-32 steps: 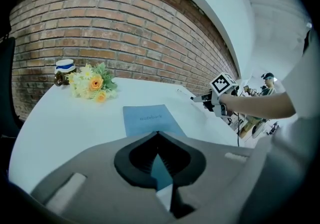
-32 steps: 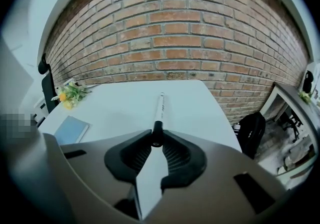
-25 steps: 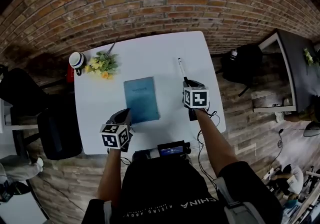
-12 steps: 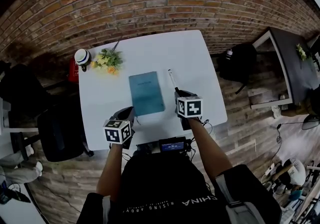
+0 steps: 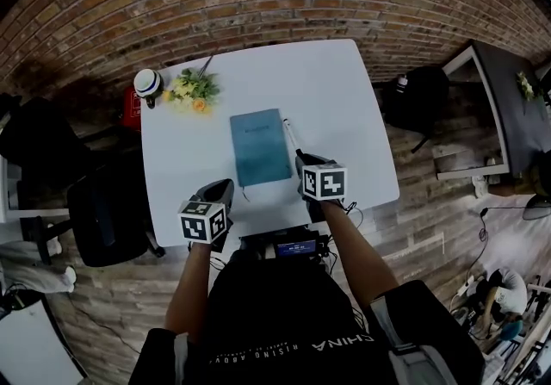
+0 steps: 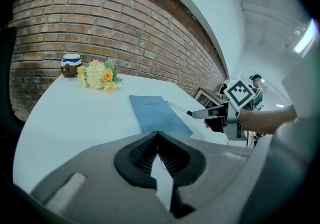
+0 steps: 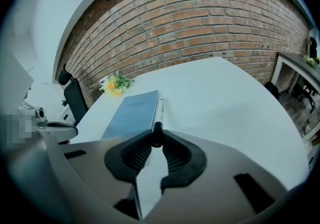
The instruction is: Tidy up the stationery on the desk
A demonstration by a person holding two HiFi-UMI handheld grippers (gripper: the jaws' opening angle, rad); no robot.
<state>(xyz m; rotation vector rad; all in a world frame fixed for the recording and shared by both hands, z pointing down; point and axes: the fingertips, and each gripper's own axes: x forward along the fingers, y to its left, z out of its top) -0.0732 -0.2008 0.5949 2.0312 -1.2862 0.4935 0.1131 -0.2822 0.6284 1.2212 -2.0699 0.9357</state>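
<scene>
1. The right gripper [image 7: 156, 140] has its jaws closed on the dark end of a white pen [image 7: 158, 109].
2. The pen runs toward 12 o'clock, along the right edge of a blue notebook [image 7: 131, 115] lying flat on the white tabletop [image 7: 225, 97].
3. Yellow flowers [image 7: 115, 84] lie at 11 o'clock, near the brick wall [image 7: 200, 22].
4. A black chair [image 7: 75, 98] stands at 10 o'clock.

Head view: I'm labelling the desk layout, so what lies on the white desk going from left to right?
small jar → yellow flowers → blue notebook → pen
</scene>
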